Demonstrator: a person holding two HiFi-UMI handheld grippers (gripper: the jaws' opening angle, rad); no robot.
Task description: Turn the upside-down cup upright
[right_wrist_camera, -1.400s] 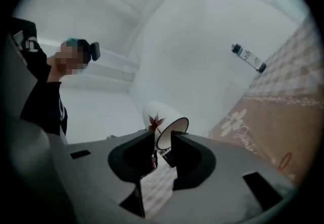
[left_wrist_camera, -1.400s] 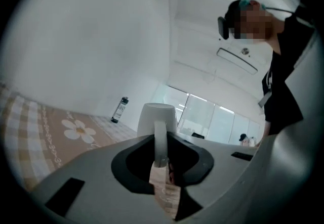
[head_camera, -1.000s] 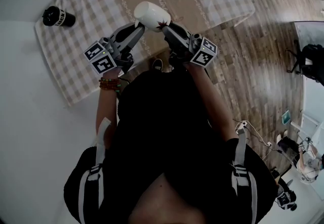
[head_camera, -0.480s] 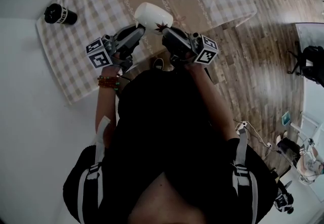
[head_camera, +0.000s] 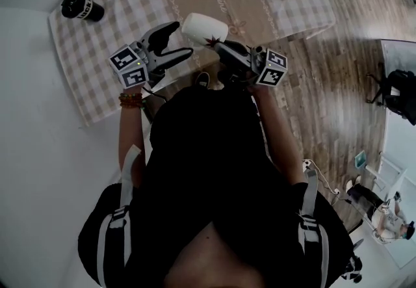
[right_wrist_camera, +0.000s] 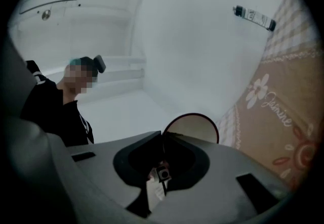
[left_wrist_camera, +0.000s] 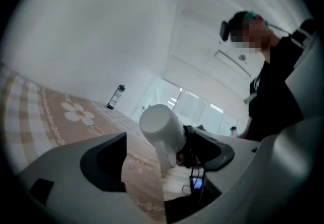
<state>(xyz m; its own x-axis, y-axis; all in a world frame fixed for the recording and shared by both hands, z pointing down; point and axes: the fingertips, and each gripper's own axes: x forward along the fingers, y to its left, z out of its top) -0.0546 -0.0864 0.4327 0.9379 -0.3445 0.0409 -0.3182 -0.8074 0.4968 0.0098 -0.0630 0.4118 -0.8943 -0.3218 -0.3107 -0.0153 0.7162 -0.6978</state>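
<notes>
A white cup (head_camera: 203, 27) hangs tilted on its side over the table's front edge. My right gripper (head_camera: 219, 44) is shut on its rim, and its jaws have just been closing there. The right gripper view shows the dark-edged mouth of the cup (right_wrist_camera: 195, 128) past the shut right gripper (right_wrist_camera: 162, 139). My left gripper (head_camera: 177, 40) stands open just left of the cup. Its jaws have just been opening, and nothing is between them. In the left gripper view the cup (left_wrist_camera: 162, 126) shows its closed base, beyond the open left gripper (left_wrist_camera: 169, 180).
A checked tablecloth (head_camera: 104, 52) with a beige flower runner covers the table. A black bottle (head_camera: 82, 7) lies on it at the far left, also seen as the bottle (left_wrist_camera: 115, 97) and the bottle (right_wrist_camera: 254, 17). Wooden floor (head_camera: 325, 85) lies to the right.
My left gripper has let go of the cup and opened wide, dropping away to the left. The right gripper has shut on the rim and now carries the cup alone.
</notes>
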